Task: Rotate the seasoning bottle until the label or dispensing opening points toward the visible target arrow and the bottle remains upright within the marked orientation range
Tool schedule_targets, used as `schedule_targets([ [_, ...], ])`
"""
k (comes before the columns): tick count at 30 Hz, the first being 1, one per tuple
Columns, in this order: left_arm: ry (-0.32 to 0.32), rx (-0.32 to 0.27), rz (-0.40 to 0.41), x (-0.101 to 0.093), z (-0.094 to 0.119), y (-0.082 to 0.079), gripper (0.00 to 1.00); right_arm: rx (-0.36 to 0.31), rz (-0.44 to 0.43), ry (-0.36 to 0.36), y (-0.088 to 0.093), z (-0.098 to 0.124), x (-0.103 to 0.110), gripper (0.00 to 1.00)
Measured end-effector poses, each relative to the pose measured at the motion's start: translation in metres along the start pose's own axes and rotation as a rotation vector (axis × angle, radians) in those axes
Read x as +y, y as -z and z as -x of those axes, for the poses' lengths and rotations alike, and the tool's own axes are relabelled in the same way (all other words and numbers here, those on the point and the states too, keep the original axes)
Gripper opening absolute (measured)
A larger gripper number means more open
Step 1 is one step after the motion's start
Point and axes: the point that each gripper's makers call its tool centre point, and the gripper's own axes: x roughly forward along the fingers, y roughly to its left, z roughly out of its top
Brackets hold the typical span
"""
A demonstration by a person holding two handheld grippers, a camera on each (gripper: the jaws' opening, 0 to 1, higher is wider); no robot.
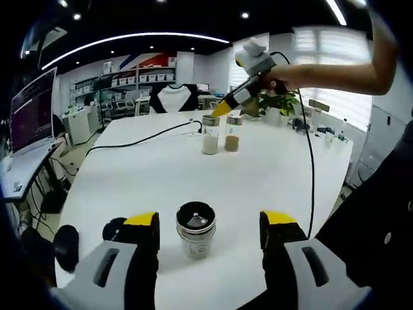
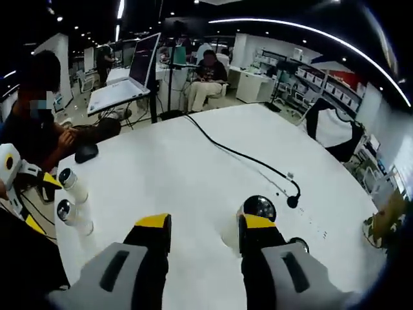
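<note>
A seasoning bottle [image 1: 195,229] stood upright on the white table [image 1: 155,181], between the left gripper's [image 1: 210,227] spread jaws, touching neither. Across the table, the right gripper [image 2: 203,229] reached two more bottles [image 1: 219,134]. Its jaws looked parted, one bottle [image 2: 257,210] possibly just beside the right jaw. A black cable [image 2: 245,157] crossed the table.

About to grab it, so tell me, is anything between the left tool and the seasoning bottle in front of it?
Nothing visible. The seasoning bottle stands upright on the white table, in the open gap of the left tool.
</note>
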Motion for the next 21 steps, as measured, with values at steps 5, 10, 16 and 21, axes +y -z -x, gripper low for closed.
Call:
schedule_targets([
  [5,-0.019,0.010,0.043,0.002,-0.005,0.000,0.66,-0.003,-0.022,0.037,-0.001,-0.018,-0.028,0.41],
  [10,-0.026,-0.002,0.052,0.002,-0.008,-0.009,0.68,0.021,-0.028,0.068,0.009,-0.029,-0.047,0.41],
  [16,0.021,-0.038,0.074,-0.006,-0.014,-0.017,0.91,0.041,-0.030,0.075,0.024,-0.041,-0.056,0.47],
  [21,0.078,-0.007,0.041,-0.018,-0.020,-0.012,1.00,0.062,-0.032,0.064,0.029,-0.051,-0.061,0.47],
])
